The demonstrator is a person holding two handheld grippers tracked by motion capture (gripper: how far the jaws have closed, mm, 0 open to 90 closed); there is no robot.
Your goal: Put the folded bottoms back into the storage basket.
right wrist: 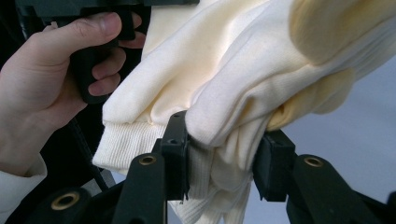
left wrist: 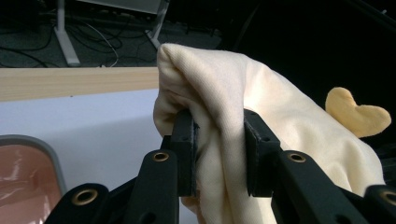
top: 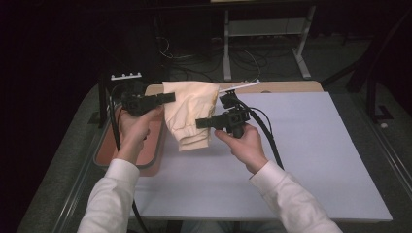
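High view: cream garment [top: 190, 112] hangs beside brown tray [top: 150, 145] on white board [top: 301, 145]

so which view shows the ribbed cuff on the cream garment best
The right gripper view: the ribbed cuff hangs close up beside the right tool's jaws, its ribbing clear. The high view shows the cuff small, at the garment's lower end. The left gripper view shows smooth cream garment bunched between the jaws.

Cream garment [top: 190, 112] with yellow patch, black grippers, white table sheet [top: 301, 160], reddish-brown tray [top: 154, 145]
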